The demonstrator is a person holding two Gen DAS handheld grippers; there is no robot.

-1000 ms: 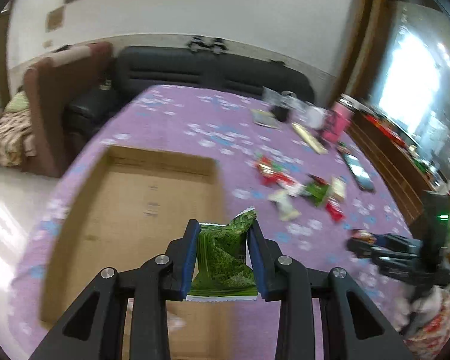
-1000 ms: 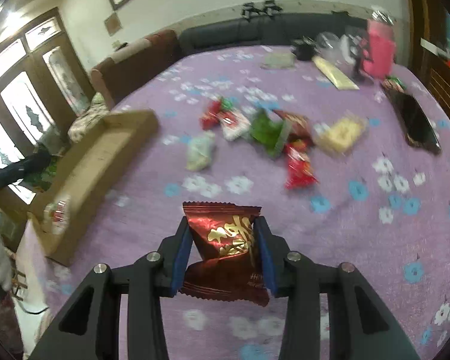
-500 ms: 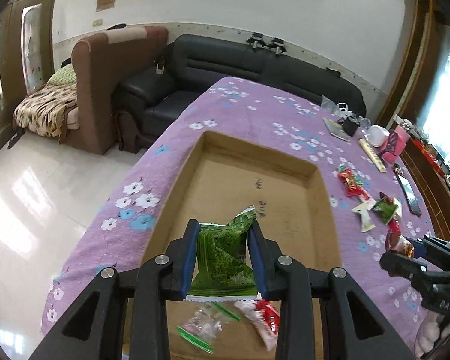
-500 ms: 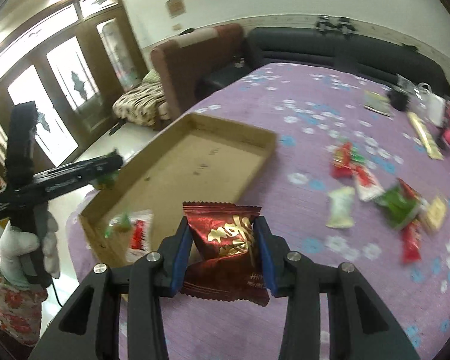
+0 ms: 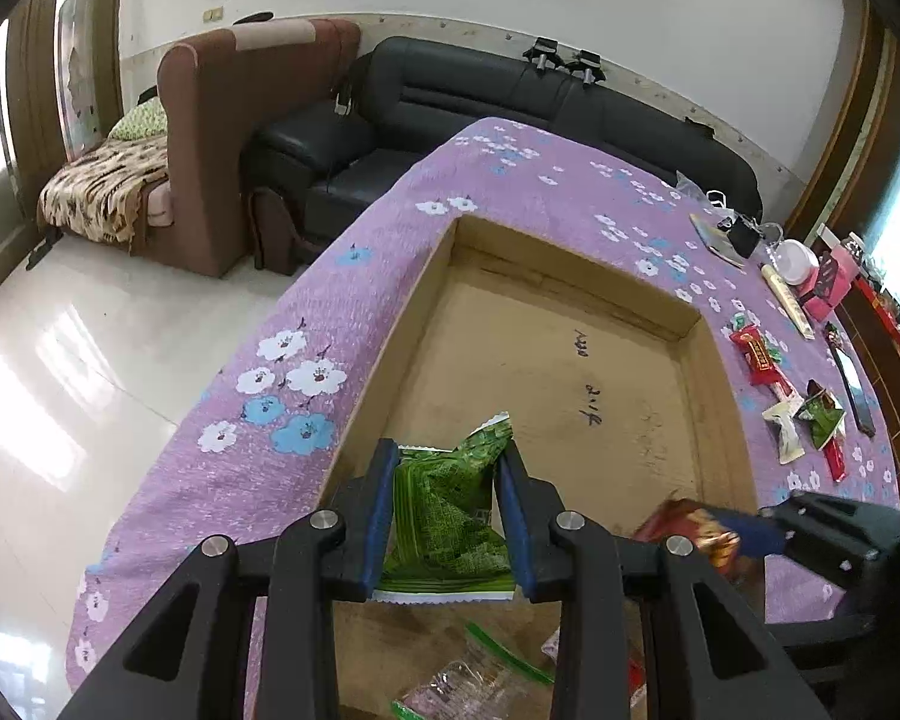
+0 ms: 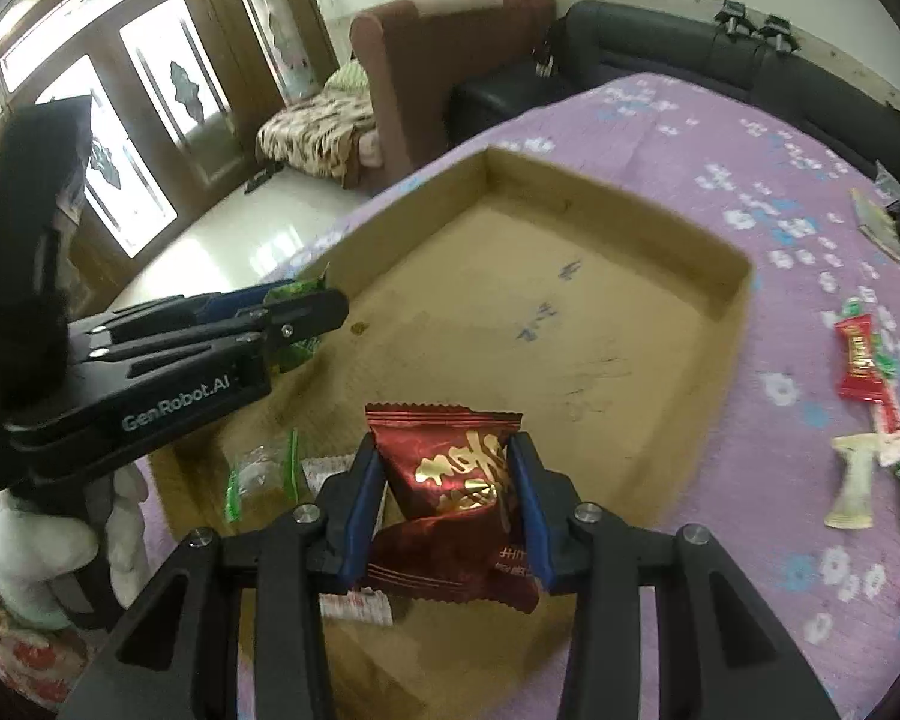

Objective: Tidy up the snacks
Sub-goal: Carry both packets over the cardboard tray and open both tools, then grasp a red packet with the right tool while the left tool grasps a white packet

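My left gripper [image 5: 447, 468] is shut on a green snack packet [image 5: 444, 516] and hangs over the near left part of a shallow cardboard box [image 5: 570, 372]. My right gripper [image 6: 447, 456] is shut on a dark red packet with gold lettering [image 6: 450, 480], above the box's [image 6: 510, 312] near end. Each gripper shows in the other's view: the left gripper [image 6: 306, 306] at the box's left rim, the right gripper [image 5: 708, 534] at its right side. A few small packets [image 6: 264, 468] lie in the near end of the box.
The box rests on a table under a purple flowered cloth [image 5: 306, 360]. Several loose snacks [image 6: 870, 408] lie on the cloth right of the box. A phone [image 5: 852, 378], a pink carton and small items sit farther right. Sofas and a tiled floor lie beyond the table edge.
Both grippers have swung left from the loose snacks to over the box, each keeping its packet. The right gripper has come in beside the left one.
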